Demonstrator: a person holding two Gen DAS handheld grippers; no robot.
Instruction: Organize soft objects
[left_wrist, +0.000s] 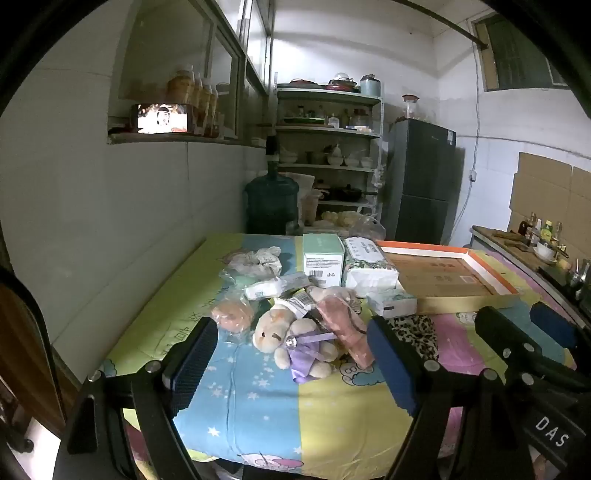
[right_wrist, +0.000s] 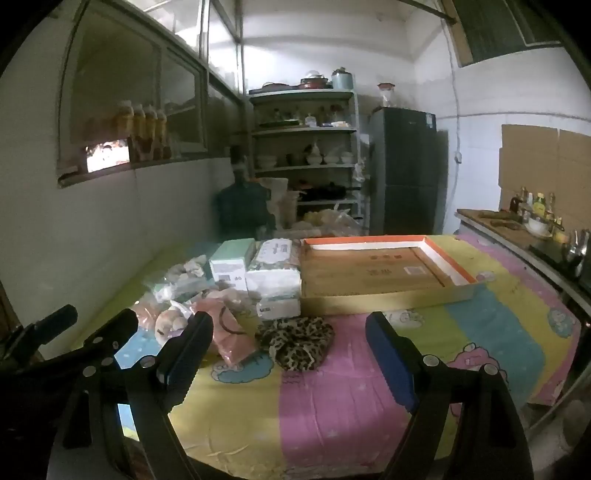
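A heap of soft things lies on the colourful sheet (left_wrist: 258, 398). It holds a cream plush bear in a purple dress (left_wrist: 295, 343), a pink bagged cloth (left_wrist: 343, 325), an orange plush in a clear bag (left_wrist: 232, 314) and a grey bagged plush (left_wrist: 255, 260). My left gripper (left_wrist: 291, 332) hovers open just in front of the bear, holding nothing. A leopard-print cloth (right_wrist: 295, 343) lies right of the heap. My right gripper (right_wrist: 288, 321) stands open just before it, empty. Each gripper shows in the other's view, the right gripper (left_wrist: 524, 321) and the left gripper (right_wrist: 92, 321).
Behind the heap stand a green box (left_wrist: 323, 258), tissue packs (left_wrist: 369, 269) and a shallow cardboard tray with an orange rim (right_wrist: 458, 273). A white wall runs along the left. A water jug (left_wrist: 271, 206), shelves (left_wrist: 328, 129) and a fridge (left_wrist: 421, 181) stand behind; a counter (right_wrist: 517, 232) is on the right.
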